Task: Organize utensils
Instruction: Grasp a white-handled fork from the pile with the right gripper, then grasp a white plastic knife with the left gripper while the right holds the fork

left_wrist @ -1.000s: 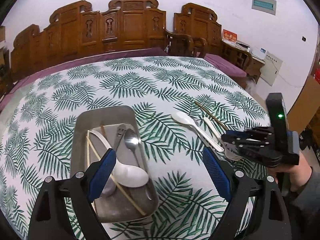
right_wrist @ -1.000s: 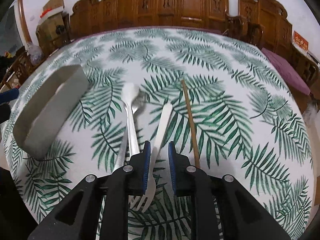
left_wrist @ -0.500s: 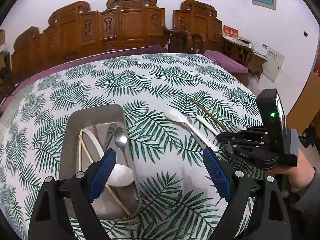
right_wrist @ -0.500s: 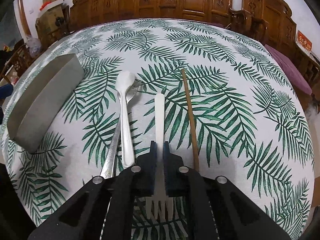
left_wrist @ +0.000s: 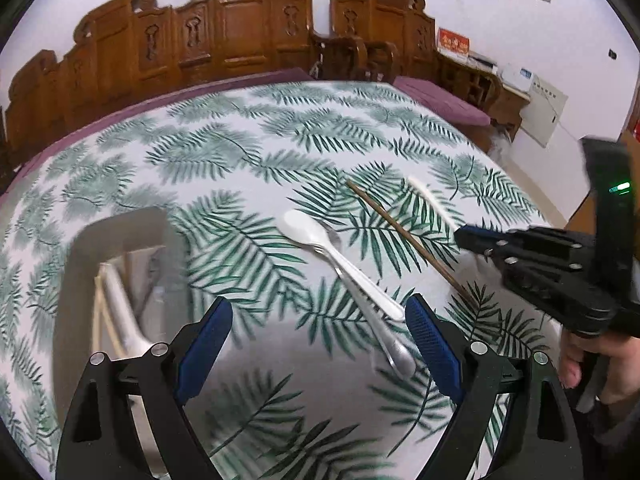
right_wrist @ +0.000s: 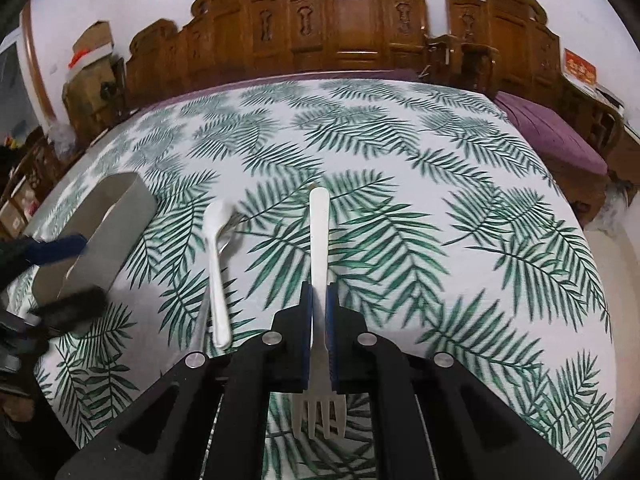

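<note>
- Right gripper (right_wrist: 319,312): fingers clamped together on the white plastic fork (right_wrist: 319,240). Pads pinch the handle low down, near the neck; the tines stick back toward the camera and the long handle points out ahead of the fingertips.
- In the left wrist view the fork's handle end (left_wrist: 430,200) shows clear of the leaf-print tablecloth (left_wrist: 240,152), so I judge it lifted.
- Handling, my estimate: light, thin plastic, a bit flexible and slick. Gripped off-centre it could pivot between the pads, so I would move it gently.
- Left gripper (left_wrist: 320,344): fingers wide apart, holding nothing. The white plastic spoon (left_wrist: 340,264) and the metal utensil (left_wrist: 390,344) under it lie on the cloth just ahead, between the fingertips and toward the right one.
- Brown chopstick (left_wrist: 404,236) lies further right, loose on the cloth.
- Metal tray (left_wrist: 120,224) sits at the left with utensils already inside; blurred, so I cannot list them.
- Best hold for the spoon, I judge: mid-handle, across its narrow width.
</note>
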